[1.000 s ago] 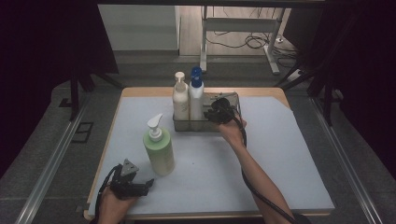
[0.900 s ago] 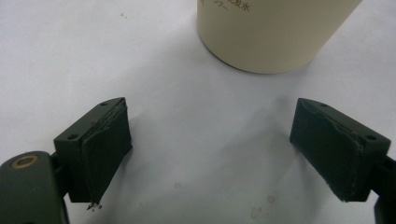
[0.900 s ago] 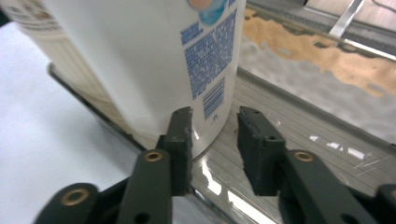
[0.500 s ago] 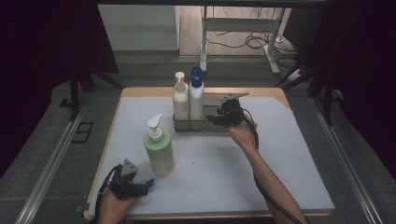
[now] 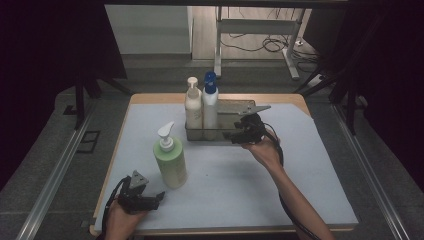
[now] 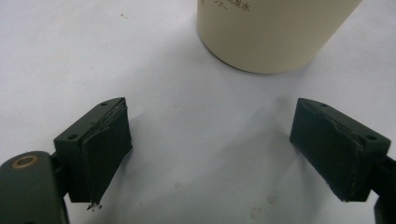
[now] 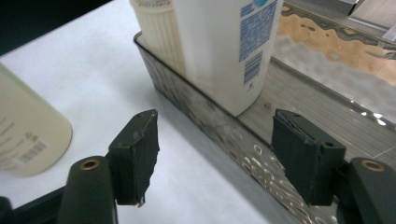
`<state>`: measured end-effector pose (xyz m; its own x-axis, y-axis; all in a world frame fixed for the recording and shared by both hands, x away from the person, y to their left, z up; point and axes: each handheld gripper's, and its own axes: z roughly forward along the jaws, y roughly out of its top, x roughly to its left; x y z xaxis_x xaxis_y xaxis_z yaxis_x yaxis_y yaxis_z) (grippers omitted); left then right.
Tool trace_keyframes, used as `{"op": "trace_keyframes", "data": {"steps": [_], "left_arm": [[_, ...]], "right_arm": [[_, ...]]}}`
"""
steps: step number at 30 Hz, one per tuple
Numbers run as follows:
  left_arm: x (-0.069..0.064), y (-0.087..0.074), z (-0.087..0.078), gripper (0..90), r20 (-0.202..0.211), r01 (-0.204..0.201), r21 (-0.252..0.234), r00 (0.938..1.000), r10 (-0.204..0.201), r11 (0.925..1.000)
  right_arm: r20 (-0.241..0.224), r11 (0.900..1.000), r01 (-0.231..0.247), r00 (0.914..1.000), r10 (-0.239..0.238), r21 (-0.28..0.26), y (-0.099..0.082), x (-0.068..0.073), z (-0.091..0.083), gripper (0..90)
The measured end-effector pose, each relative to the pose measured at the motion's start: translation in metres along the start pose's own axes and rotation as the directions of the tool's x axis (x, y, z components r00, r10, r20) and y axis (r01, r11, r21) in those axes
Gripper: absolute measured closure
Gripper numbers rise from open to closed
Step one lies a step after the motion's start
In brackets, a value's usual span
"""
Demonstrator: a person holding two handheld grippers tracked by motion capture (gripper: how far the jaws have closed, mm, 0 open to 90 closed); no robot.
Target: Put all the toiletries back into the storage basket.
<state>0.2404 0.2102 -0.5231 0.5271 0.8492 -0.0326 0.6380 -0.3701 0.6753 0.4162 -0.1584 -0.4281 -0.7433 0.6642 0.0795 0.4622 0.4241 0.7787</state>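
Resting near-left of green pump bottle (image 5: 170, 161), left gripper (image 5: 150, 201) idle, jaws apart, nothing between them. Green pump bottle upright on white mat (image 5: 310, 165), well left and nearer than metal caddy (image 5: 235, 107). Two bottles (image 5: 201, 102) stand in caddy's left end. Right gripper (image 5: 235, 136) at caddy's near wall, jaws just opened, nothing between. Judgement: release step done; next, fetch green bottle into caddy.

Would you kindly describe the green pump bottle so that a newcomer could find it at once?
Start at the pale mat covering the table, then look to its front left, ahead of the left gripper. The green pump bottle stands there alone; the cream bottle and the blue-capped bottle stand in the metal tray.
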Motion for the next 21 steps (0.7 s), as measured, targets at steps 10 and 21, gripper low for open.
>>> {"op": "trace_keyframes", "data": {"steps": [10, 21], "left_arm": [[0.000, 0.000, 0.000, 12.1, 0.000, 0.000, 0.000, 1.0000, 0.000, 1.0000], [0.000, 0.000, 0.000, 12.1, -0.001, -0.001, 0.000, 1.0000, 0.001, 1.0000]], "right_arm": [[-0.043, 0.9987, 0.050, 0.9978, -0.050, -0.011, -0.011, 0.021, -0.008, 24.0], [-0.116, 0.9901, 0.140, 0.9833, -0.140, -0.010, -0.016, 0.054, -0.007, 11.5]]}}
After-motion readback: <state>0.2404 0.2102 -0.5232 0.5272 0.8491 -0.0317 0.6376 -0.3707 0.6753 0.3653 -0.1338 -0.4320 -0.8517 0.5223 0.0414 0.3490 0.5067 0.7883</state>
